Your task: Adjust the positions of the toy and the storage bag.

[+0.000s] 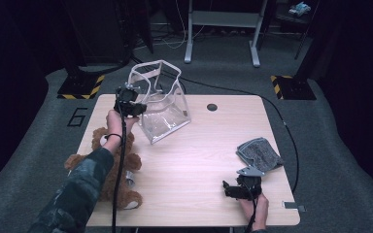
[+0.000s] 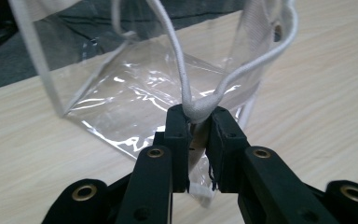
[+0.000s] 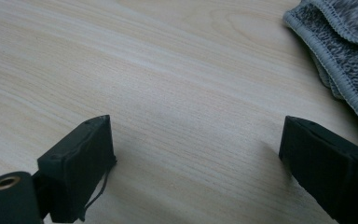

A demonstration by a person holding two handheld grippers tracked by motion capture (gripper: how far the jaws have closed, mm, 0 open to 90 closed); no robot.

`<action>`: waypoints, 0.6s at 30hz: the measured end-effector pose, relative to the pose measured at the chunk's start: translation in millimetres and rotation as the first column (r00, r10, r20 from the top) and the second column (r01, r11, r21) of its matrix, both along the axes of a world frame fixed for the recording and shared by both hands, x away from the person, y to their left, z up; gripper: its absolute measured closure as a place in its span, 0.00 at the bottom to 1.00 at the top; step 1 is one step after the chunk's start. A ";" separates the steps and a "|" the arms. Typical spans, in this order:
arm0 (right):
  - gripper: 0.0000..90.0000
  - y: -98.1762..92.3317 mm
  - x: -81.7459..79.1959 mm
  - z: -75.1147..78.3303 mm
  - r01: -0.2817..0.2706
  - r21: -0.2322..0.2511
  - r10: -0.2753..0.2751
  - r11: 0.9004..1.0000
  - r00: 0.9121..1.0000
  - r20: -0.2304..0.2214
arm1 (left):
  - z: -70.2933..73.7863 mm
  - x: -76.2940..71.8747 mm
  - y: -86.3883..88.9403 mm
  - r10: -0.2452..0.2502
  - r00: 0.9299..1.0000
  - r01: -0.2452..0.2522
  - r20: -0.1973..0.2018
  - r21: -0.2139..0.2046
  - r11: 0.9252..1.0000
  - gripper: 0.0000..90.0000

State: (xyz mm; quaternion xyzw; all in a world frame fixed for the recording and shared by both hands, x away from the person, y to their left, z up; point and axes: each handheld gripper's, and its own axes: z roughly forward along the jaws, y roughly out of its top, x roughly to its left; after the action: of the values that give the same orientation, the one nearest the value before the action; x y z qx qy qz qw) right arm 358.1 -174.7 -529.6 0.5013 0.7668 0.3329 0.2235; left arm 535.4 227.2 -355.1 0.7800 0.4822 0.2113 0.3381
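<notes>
A clear plastic bag (image 1: 164, 108) with white trim and white cord handles stands tilted at the table's far left. My left gripper (image 1: 128, 102) is at the bag's left side, shut on a white cord handle (image 2: 200, 105). In the left gripper view the cord is pinched between the jaws of that left gripper (image 2: 198, 116), with the bag (image 2: 135, 93) just beyond. My right gripper (image 1: 230, 189) rests low near the front right edge, and in its own view the right gripper (image 3: 196, 135) is open over bare wood.
A brown teddy bear (image 1: 126, 165) lies at the table's front left under the left forearm. A folded grey cloth (image 1: 260, 153) (image 3: 349, 51) lies just beyond the right gripper. The wooden table (image 1: 199, 160) has a cable hole (image 1: 211, 107) at the back.
</notes>
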 end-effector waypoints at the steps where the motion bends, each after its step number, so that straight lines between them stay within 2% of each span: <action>1: 0.10 0.0 0.0 0.0 -0.001 -0.001 0.001 1.000 1.000 0.001 | -0.2 -2.1 -4.9 -0.003 1.000 0.003 0.000 -0.006 1.000 0.88; 7: 0.10 0.1 0.0 0.0 0.000 0.000 0.000 1.000 1.000 0.000 | -1.9 -13.5 -25.1 -0.040 0.999 0.040 0.003 -0.004 0.999 0.87; 11: 0.10 0.0 -0.1 0.0 0.000 0.001 0.000 1.000 1.000 -0.001 | -1.4 -13.9 -24.4 -0.042 0.999 0.042 0.000 -0.023 0.999 0.87; 12: 0.11 0.0 -0.1 0.0 0.000 0.001 0.000 1.000 1.000 0.000 | -0.7 -13.2 -21.5 -0.039 0.999 0.039 0.000 -0.042 0.998 0.85; 14: 0.11 0.0 -0.1 0.0 0.000 0.001 0.000 1.000 1.000 0.000 | 3.5 -11.6 -16.6 -0.025 1.000 0.025 -0.003 -0.072 0.997 0.69; 15: 0.11 0.0 -0.1 0.0 0.000 0.001 0.000 1.000 1.000 0.000 | 8.3 -10.6 -12.5 -0.011 1.000 0.012 0.010 -0.094 0.995 0.60; 18: 0.11 0.1 -0.1 0.0 0.000 0.001 0.000 1.000 1.000 0.001 | 20.0 -7.5 -4.7 0.040 0.998 -0.034 0.044 -0.111 0.993 0.44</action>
State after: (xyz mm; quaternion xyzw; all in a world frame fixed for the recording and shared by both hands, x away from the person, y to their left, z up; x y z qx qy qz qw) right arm 358.0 -174.5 -529.6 0.5015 0.7664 0.3334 0.2235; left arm 527.8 222.5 -335.0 0.7459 0.4996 0.2086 0.3880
